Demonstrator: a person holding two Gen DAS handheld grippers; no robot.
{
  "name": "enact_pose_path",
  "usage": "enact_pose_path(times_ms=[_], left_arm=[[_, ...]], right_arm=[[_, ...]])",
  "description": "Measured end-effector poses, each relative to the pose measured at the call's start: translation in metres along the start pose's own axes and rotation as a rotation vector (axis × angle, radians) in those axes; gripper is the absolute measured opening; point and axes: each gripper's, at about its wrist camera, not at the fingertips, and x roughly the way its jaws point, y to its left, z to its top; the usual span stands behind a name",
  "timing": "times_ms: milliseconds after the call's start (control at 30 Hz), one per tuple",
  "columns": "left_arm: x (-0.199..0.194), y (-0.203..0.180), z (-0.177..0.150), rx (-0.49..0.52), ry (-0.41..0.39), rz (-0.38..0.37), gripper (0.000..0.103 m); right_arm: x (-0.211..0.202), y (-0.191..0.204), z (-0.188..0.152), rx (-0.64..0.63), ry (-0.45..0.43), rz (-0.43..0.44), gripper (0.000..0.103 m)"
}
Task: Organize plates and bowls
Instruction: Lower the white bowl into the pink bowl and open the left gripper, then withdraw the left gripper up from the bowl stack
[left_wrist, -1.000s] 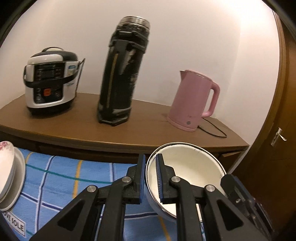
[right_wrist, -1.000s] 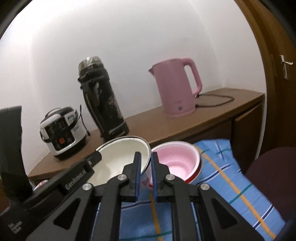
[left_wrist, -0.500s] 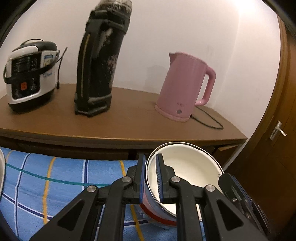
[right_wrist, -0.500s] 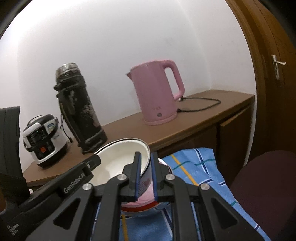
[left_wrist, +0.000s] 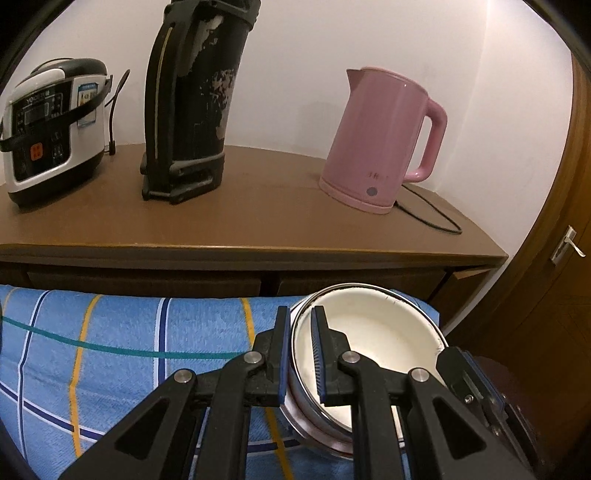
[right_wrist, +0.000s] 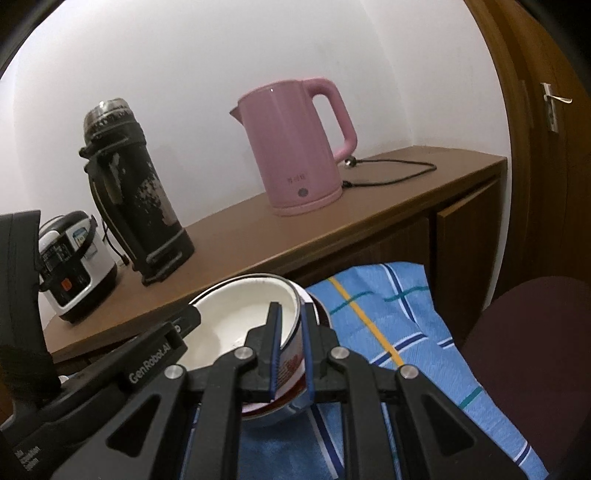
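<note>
A white enamel bowl (left_wrist: 373, 339) (right_wrist: 236, 317) with a dark rim is nested in a pink bowl (right_wrist: 275, 408) (left_wrist: 317, 432) with a red rim, on the blue checked cloth (left_wrist: 129, 332) (right_wrist: 388, 314). My left gripper (left_wrist: 300, 314) is shut on the white bowl's left rim, one finger inside and one outside. My right gripper (right_wrist: 290, 310) is shut on the opposite rim in the same way. Each gripper shows in the other's view: the right gripper (left_wrist: 448, 354), the left gripper (right_wrist: 190, 317). Most of the pink bowl is hidden under the white one.
Behind the cloth stands a brown sideboard (left_wrist: 258, 229) with a rice cooker (left_wrist: 48, 129), a black flask (left_wrist: 192, 99) and a pink kettle (left_wrist: 380, 144) with its cord. A wooden door (left_wrist: 554, 295) is at the right. A dark red seat (right_wrist: 535, 350) is beside the cloth's right edge.
Both grippers carried the white bowl to the right and down. It was beside the pink bowl and is now nested in it. The plates at the left have left the view.
</note>
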Motion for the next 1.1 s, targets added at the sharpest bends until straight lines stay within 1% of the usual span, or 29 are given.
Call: enact_pose_path(times_ms=[267,333,367,433,467,500,533,567,600,633,700,767,800,833,900,1033,1100], left_arm=[[0.002,-0.001,0.000,0.009,0.002,0.016,0.013],[-0.001,-0.002,0.000,0.022,-0.022,0.036,0.013],[-0.004,-0.003,0.000,0.044,-0.048,0.054,0.013],[-0.010,-0.005,0.001,0.078,-0.107,0.084,0.013],[-0.012,-0.004,0.002,0.081,-0.124,0.087,0.013],[-0.013,-0.002,0.002,0.074,-0.137,0.085,0.014],[-0.013,0.001,0.004,0.059,-0.138,0.086,0.020],[-0.012,0.003,0.005,0.049,-0.132,0.089,0.025],[-0.010,0.007,0.005,0.035,-0.127,0.097,0.034],[-0.010,0.008,0.006,0.029,-0.126,0.104,0.039],[-0.010,0.012,0.006,0.024,-0.133,0.119,0.039],[-0.011,0.013,0.006,0.030,-0.136,0.130,0.040],[-0.011,0.013,0.006,0.033,-0.134,0.136,0.046],[-0.011,0.014,0.006,0.035,-0.134,0.140,0.055],[-0.013,0.016,0.004,0.035,-0.145,0.159,0.059],[-0.014,0.017,0.004,0.051,-0.156,0.181,0.060],[-0.014,0.016,0.003,0.060,-0.159,0.195,0.061]], right_arm=[[0.005,-0.001,-0.002,-0.011,0.011,-0.023,0.013],[0.006,-0.002,-0.002,-0.010,0.008,-0.023,0.013],[0.006,-0.003,-0.002,-0.008,0.009,-0.020,0.014],[0.006,-0.004,-0.002,-0.002,0.007,-0.015,0.020],[0.006,-0.005,-0.002,0.002,0.005,-0.015,0.031],[0.005,-0.007,-0.002,0.011,0.001,-0.016,0.044],[0.004,-0.009,-0.001,0.025,-0.008,-0.013,0.051],[0.001,-0.012,-0.001,0.039,-0.024,-0.012,0.060],[-0.002,-0.015,0.000,0.047,-0.046,-0.022,0.061],[-0.004,-0.016,0.001,0.047,-0.059,-0.031,0.061],[-0.003,-0.018,0.002,0.047,-0.066,-0.050,0.061],[0.000,-0.020,0.002,0.055,-0.056,-0.057,0.061],[0.001,-0.020,0.003,0.058,-0.052,-0.058,0.061],[0.002,-0.021,0.003,0.062,-0.054,-0.062,0.062],[0.000,-0.022,0.003,0.067,-0.070,-0.069,0.065],[-0.009,-0.022,0.004,0.069,-0.136,-0.085,0.079],[-0.013,-0.021,0.004,0.063,-0.163,-0.094,0.090]])
